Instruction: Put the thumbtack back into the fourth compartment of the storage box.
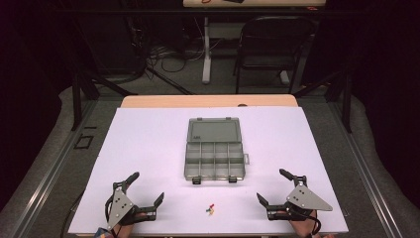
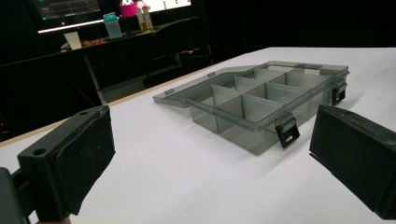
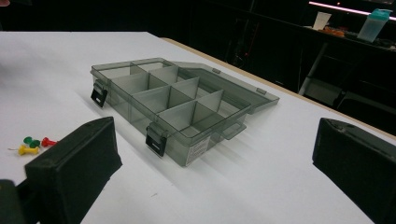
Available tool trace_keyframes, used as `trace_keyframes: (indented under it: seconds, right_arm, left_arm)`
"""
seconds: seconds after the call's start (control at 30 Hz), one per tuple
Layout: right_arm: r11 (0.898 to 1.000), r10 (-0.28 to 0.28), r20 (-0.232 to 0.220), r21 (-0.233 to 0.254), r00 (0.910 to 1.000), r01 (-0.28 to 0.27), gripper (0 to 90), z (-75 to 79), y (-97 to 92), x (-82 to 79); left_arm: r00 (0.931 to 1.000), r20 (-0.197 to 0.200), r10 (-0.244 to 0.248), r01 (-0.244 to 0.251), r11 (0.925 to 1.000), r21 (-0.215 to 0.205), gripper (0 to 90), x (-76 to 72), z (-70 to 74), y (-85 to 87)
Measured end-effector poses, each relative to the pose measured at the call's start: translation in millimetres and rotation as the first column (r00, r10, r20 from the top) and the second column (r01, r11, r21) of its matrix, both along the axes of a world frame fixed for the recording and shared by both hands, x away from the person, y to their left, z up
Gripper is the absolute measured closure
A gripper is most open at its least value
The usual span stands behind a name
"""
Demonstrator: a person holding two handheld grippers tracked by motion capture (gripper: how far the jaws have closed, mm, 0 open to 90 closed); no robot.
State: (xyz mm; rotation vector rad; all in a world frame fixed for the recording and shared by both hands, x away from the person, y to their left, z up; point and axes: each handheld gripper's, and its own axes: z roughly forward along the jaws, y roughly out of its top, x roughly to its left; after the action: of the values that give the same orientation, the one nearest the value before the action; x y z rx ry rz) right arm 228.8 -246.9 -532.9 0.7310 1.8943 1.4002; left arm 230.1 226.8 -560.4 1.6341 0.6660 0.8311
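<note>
Pushpins (image 1: 211, 209), red, green and yellow, are shown in a small cluster at the near edge of the white worktop (image 1: 148, 144), between the two claws and touched by neither. Beyond them, at mid-worktop, a grey compartment box (image 1: 215, 161) is seen with its lid (image 1: 213, 130) laid open and flat on the far side; its compartments appear bare. Left claw (image 1: 147, 187) is held released at the near left, nothing between its jaws. Right claw (image 1: 270, 184) is likewise held released at the near right, jaws wide apart. A dark chair (image 1: 270, 47) is seen behind the worktop.
</note>
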Motion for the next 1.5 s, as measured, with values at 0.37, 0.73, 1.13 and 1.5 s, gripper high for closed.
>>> trace_keyframes:
  seconds: [0.37,0.73,1.13,1.5]
  right_arm:
    - [1.0,0.0,-0.007,-0.015,1.0,0.0,0.0,-0.3,1.0,0.0]
    - [0.999,0.02,-0.019,-0.029,0.9996,-0.02,0.0,0.8,7.6,-0.2]
    - [0.997,0.059,-0.075,-0.049,0.9954,-0.063,0.0,6.1,23.1,1.9]
    - [0.985,0.13,-0.189,-0.091,0.9734,-0.149,0.0,8.3,49.9,9.0]
  left_arm:
    - [1.0,0.001,-0.001,0.001,0.9999,0.015,0.2,0.3,0.1,-1.2]
    - [1.0,0.0,0.002,-0.002,0.9999,0.01,0.2,0.3,0.3,-1.1]
    - [1.0,-0.003,0.001,-0.001,0.9999,0.01,0.3,1.3,-0.1,-1.3]
    - [1.0,-0.006,0.004,-0.004,0.9998,0.018,0.3,1.5,-0.3,-1.0]
